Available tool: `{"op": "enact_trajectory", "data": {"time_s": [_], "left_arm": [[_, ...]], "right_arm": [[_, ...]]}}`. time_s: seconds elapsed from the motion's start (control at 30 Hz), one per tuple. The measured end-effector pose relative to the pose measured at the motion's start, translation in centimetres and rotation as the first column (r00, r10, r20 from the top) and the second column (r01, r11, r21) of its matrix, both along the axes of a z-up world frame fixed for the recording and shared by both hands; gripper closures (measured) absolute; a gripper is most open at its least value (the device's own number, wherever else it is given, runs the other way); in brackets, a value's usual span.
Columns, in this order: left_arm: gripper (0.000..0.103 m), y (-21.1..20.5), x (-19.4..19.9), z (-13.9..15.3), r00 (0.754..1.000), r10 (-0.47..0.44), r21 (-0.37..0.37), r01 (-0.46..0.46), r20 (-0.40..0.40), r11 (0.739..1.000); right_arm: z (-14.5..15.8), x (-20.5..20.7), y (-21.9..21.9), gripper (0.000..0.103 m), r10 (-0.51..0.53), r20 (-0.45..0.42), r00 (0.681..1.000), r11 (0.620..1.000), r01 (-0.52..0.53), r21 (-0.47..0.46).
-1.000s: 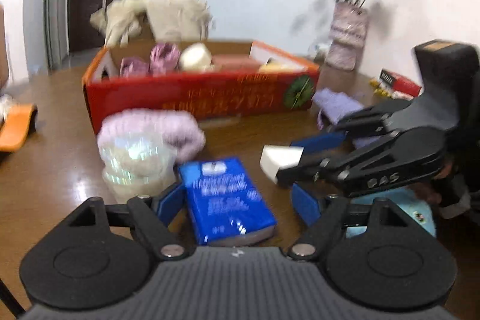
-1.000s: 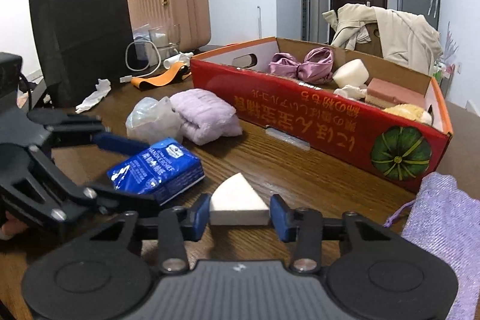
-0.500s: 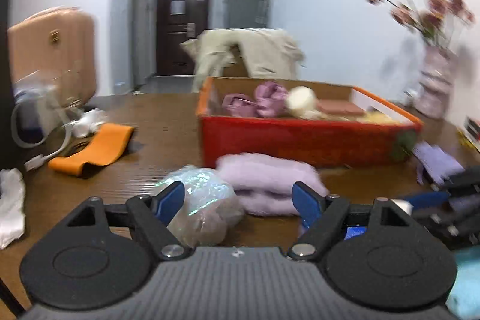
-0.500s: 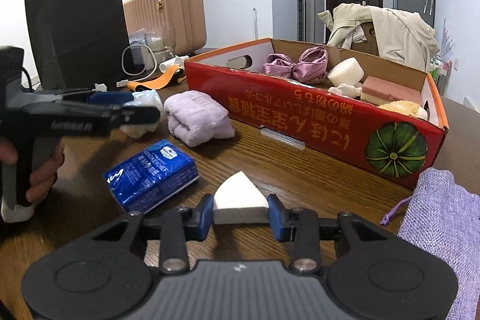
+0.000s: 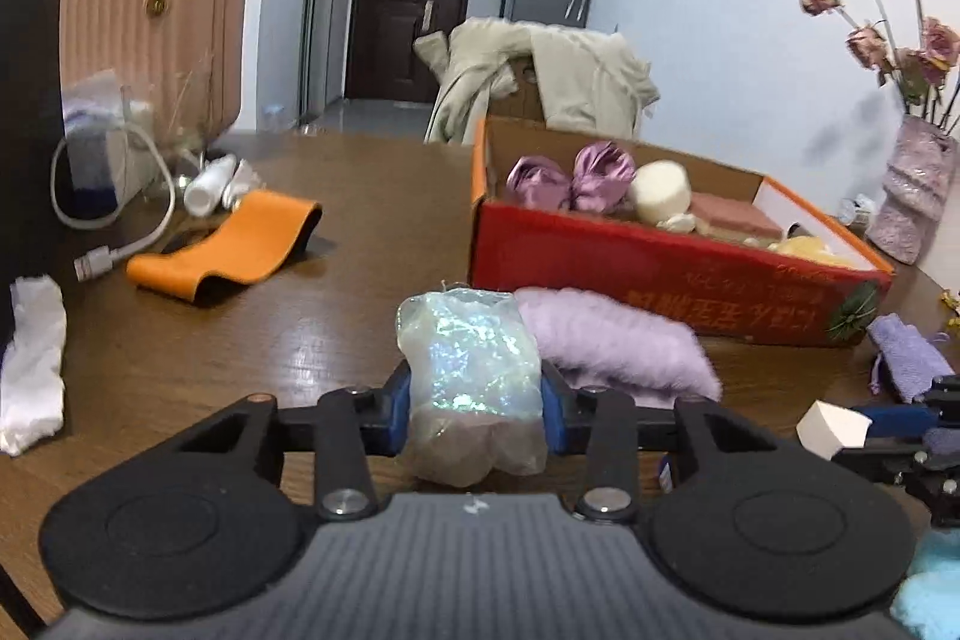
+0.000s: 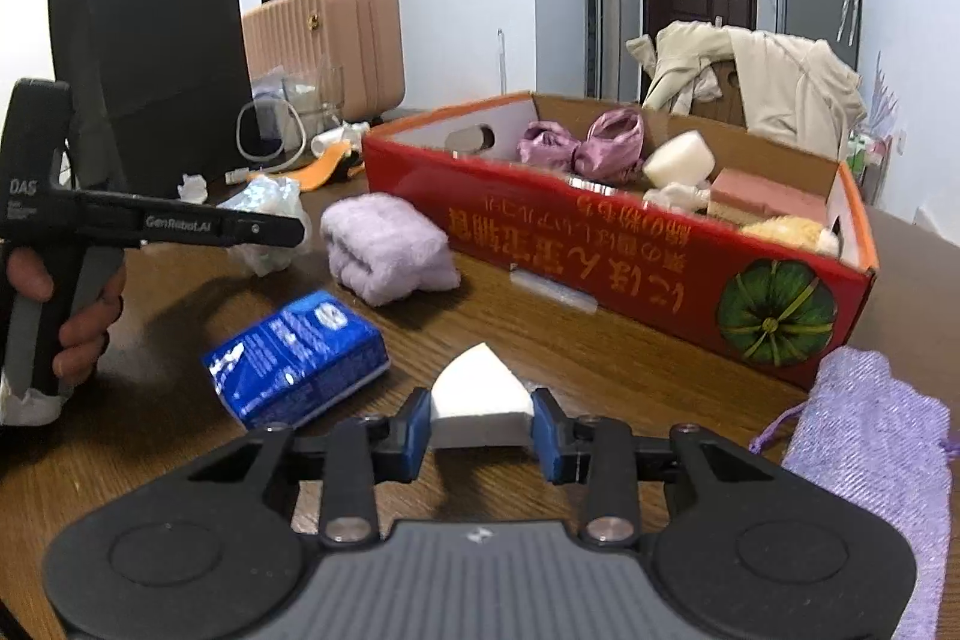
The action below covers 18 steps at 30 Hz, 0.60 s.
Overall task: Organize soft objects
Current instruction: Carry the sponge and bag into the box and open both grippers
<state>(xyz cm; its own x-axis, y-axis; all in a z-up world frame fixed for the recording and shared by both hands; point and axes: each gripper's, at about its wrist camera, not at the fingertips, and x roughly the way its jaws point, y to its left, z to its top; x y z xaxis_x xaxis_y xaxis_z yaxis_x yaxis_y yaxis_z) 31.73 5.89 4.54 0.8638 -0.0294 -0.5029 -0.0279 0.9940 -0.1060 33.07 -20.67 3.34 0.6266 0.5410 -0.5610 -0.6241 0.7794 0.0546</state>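
Observation:
My left gripper (image 5: 477, 409) is shut on a shiny clear plastic bag (image 5: 471, 376), held just above the table; it also shows in the right wrist view (image 6: 267, 214). My right gripper (image 6: 482, 427) is shut on a white wedge sponge (image 6: 483, 400), low over the table. A folded lilac towel (image 6: 384, 247) lies beside the red cardboard box (image 6: 600, 250), which holds pink satin scrunchies (image 6: 585, 145), a cream sponge (image 6: 678, 160) and a pink block (image 6: 765, 199). A blue tissue pack (image 6: 297, 358) lies left of my right gripper.
A lilac drawstring pouch (image 6: 870, 436) lies at the right. An orange strap (image 5: 234, 247), a white cable (image 5: 120, 244) and a crumpled tissue (image 5: 30, 364) lie on the left. A black paper bag (image 6: 156, 70), a pink suitcase (image 6: 336, 40) and a flower vase (image 5: 912, 196) stand around.
My left gripper swung left from the blue tissue pack to the plastic bag and closed on it. My right gripper still holds the white sponge, almost unmoved.

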Motion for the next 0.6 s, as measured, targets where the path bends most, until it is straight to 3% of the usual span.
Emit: {"op": "enact_trajectory", "data": {"time_s": [0.1,0.2,0.27,0.43,0.6], "left_arm": [[0.062,-0.2,-0.9,1.5,1.000,-0.021,-0.035,0.022,0.024,0.999],[0.062,-0.5,-0.5,3.8,0.992,-0.127,-0.110,0.127,0.002,0.986],[0.062,-1.8,0.7,5.5,0.981,-0.196,-0.091,0.194,-0.007,0.977],[0.062,-6.6,7.7,8.7,0.944,-0.329,-0.039,0.328,-0.019,0.944],[0.061,-10.4,16.6,7.9,0.938,-0.331,-0.116,0.319,-0.103,0.941]], "right_arm": [[1.6,-0.9,-0.4,0.069,-0.020,0.059,0.998,1.000,0.019,0.023],[4.0,-1.3,-1.3,0.069,-0.036,0.105,0.994,0.998,0.029,0.063],[5.5,-0.6,-1.8,0.069,-0.056,0.133,0.989,0.997,0.049,0.056],[8.4,5.8,-2.4,0.068,-0.125,0.145,0.982,0.992,0.123,0.019],[8.2,14.3,-2.7,0.068,-0.197,0.062,0.978,0.980,0.198,-0.007]]}}
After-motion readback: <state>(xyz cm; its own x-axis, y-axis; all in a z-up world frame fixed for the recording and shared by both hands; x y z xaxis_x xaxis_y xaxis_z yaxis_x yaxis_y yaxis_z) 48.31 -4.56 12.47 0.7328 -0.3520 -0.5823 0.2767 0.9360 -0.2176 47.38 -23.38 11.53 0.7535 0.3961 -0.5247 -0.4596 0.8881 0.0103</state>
